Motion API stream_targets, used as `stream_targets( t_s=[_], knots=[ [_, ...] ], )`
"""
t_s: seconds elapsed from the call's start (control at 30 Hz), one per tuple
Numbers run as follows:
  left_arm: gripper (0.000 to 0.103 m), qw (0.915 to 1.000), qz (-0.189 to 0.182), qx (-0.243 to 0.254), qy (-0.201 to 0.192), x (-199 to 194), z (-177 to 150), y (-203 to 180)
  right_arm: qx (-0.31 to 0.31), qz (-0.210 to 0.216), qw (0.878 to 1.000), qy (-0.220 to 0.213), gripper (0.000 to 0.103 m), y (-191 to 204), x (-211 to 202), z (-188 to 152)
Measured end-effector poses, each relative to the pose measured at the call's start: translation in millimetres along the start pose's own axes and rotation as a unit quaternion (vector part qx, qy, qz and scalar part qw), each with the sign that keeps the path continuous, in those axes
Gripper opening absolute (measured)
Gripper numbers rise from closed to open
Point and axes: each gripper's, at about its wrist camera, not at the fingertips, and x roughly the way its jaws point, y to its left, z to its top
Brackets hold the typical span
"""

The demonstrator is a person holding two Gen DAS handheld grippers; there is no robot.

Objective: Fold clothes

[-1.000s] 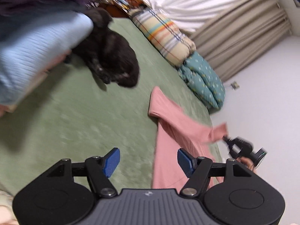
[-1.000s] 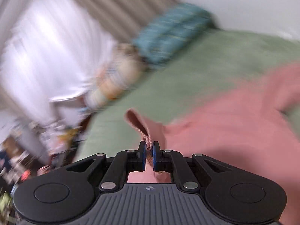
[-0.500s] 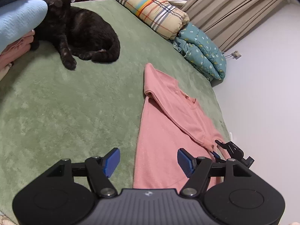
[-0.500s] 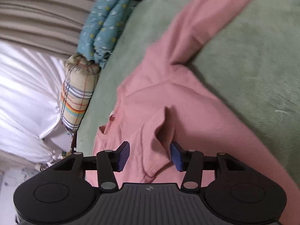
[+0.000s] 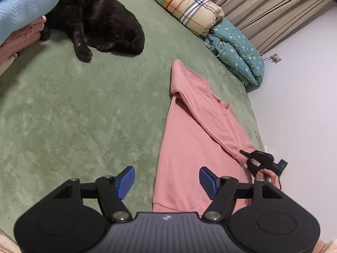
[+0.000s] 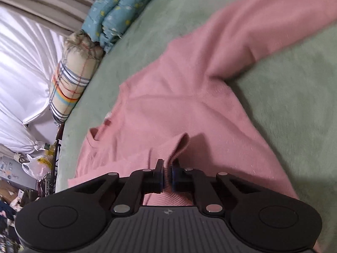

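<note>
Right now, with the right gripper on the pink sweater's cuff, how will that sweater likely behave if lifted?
Probably floppy: the pink sweater lies flat on the green blanket, and the cuff puckers where the right gripper, whose jaws have just closed, pinches it. Likely light, since one small pinch raises the ribbed edge. The body would probably drag, not slide, on the fuzzy blanket.

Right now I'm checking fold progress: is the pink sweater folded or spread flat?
Partly folded: one sleeve lies across the pink sweater, its cuff pinched in the right claw.

Pink sweater's (image 5: 189, 147) hem hides behind the left hand-held gripper (image 5: 166, 181).
</note>
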Motion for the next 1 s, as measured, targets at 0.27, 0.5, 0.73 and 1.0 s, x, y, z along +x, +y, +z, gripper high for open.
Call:
stream_targets(
  t_s=[0.27, 0.5, 0.73, 1.0],
  knots=[
    [0.067, 0.9998, -0.012, 0.009, 0.016, 13.9, 0.0, -5.8, -0.049, -0.021, 0.996, -0.078, 0.007, 19.0, -69.5, 47.0],
    [0.067, 0.9994, 0.001, 0.02, 0.029, 26.7, -6.0, -12.8, -0.045, -0.061, 0.994, -0.074, 0.007, 2.9, -69.6, 63.8],
    [0.067, 0.9992, 0.011, 0.011, 0.035, 40.5, 0.4, -8.7, -0.053, -0.104, 0.99, -0.084, 0.007, -10.7, -69.9, 74.6],
    [0.067, 0.9811, 0.086, 0.173, -0.018, 111.0, 52.8, -60.1, -0.038, -0.097, 0.993, -0.063, 0.007, -21.5, -49.6, 64.9]
  ],
)
